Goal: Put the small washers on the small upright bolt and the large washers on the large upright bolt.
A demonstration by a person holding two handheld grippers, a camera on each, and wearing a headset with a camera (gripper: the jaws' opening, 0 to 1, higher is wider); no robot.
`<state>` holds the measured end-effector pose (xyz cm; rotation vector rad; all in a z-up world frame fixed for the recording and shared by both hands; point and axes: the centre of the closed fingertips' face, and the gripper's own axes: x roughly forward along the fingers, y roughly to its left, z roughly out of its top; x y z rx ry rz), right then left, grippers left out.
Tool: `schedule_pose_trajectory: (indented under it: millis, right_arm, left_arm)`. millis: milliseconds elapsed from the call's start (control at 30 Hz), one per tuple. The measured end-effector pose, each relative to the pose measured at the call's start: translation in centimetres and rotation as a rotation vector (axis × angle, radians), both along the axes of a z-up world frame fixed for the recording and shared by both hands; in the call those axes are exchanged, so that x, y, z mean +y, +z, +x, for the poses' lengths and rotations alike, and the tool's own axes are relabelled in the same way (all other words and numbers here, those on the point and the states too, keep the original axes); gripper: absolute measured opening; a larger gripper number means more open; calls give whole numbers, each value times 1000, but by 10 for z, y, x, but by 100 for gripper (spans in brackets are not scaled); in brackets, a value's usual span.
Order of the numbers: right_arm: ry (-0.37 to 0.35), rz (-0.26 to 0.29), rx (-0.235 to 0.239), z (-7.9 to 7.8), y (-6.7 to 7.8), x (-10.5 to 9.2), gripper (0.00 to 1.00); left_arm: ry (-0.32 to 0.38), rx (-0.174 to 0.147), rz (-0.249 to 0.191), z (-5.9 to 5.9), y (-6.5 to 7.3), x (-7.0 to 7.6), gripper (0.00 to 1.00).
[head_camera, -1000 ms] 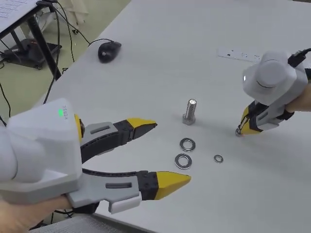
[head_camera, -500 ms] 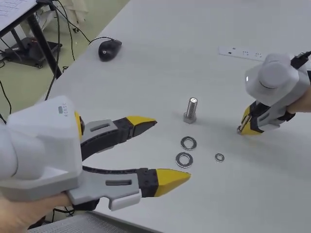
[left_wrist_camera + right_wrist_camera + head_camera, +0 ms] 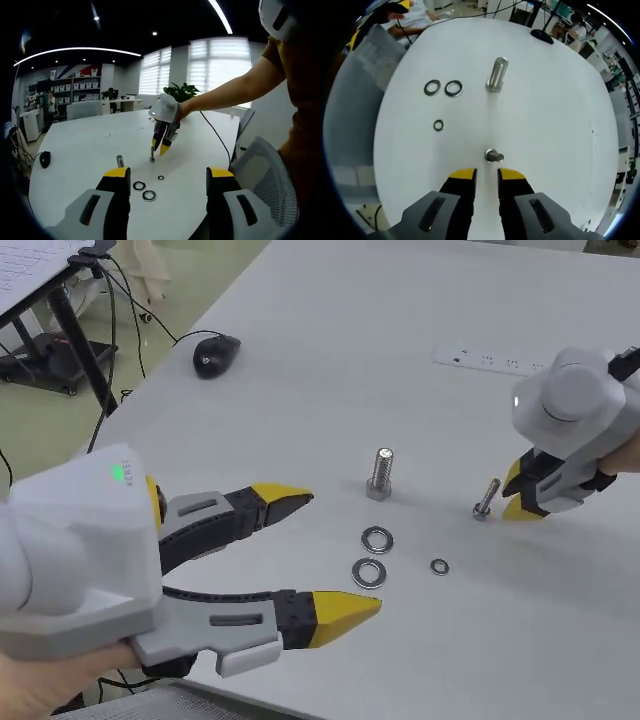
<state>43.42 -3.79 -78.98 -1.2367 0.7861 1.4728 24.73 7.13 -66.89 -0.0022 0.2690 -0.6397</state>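
Left tool (image 3: 344, 552) gapes wide near three loose washers (image 3: 377, 538); right tool (image 3: 486, 173), narrowly parted, empty, just beside the small bolt (image 3: 494, 155).

Left gripper (image 3: 344, 551) hovers over the table, left of and nearer than the large bolt (image 3: 380, 473), jaws spread wide. Right gripper (image 3: 514, 500) points steeply down to the bolt's right, jaws narrowly parted, gripping nothing.

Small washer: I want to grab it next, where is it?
In the head view the small washer lies right of the two large washers, near the small bolt.
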Motion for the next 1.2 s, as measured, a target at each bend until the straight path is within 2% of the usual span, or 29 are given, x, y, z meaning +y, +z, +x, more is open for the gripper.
schedule_pose_trajectory:
  millis: [333, 567, 767, 867, 1200]
  right_arm:
    - [7, 18, 18, -29, 2, 1, 17]
    - [47, 19, 44, -56, -3, 14, 17]
    - [83, 16, 65, -72, -10, 27, 17]
    - [100, 11, 76, -78, -14, 33, 17]
    - [130, -7, 98, -80, -31, 44, 17]
  left_arm:
    - [-12, -24, 6, -7, 8, -7, 60]
    - [-10, -31, 1, -14, 10, -8, 61]
    - [-4, -29, 5, -17, 9, -5, 60]
    - [0, -29, 5, -18, 9, -4, 60]
    - [1, -35, 3, -16, 10, -2, 60]
